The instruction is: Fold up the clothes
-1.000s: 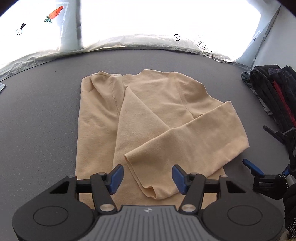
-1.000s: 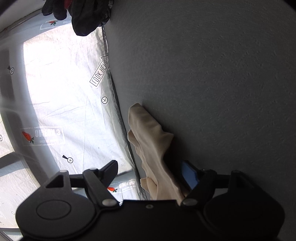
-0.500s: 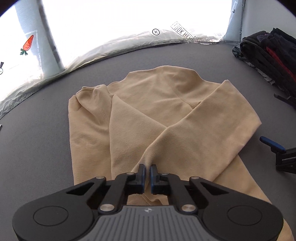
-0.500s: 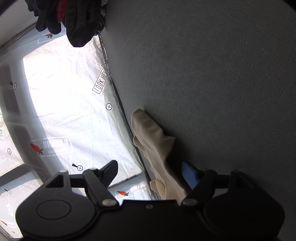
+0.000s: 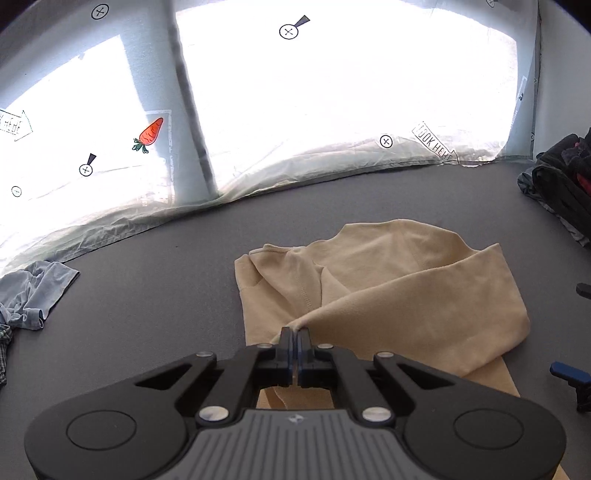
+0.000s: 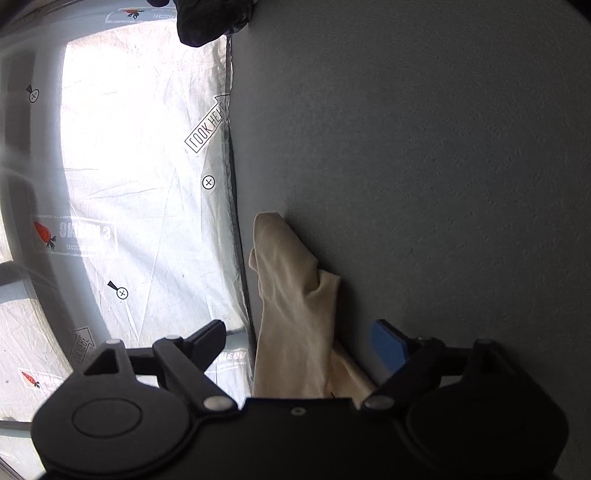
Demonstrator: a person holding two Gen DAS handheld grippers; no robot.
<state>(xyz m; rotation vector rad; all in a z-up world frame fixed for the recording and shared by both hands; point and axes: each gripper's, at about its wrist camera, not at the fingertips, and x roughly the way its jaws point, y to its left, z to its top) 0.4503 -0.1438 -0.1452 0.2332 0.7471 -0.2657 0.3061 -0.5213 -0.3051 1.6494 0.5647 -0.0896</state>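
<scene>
A beige long-sleeved top lies on the grey table, its sleeves folded across the body. My left gripper is shut on the cuff of one beige sleeve and holds it lifted above the top. My right gripper is open, turned on its side low by the table; the beige top lies between its fingers without being pinched. Its blue fingertip shows at the right edge of the left wrist view.
A pile of dark clothes sits at the table's right edge and also shows in the right wrist view. A crumpled light blue garment lies at the left. A bright marked sheet backs the table's far edge.
My left gripper closed on the sleeve cuff and lifted it, pulling the sleeve up and to the left. The right gripper stayed open and shifted only slightly.
</scene>
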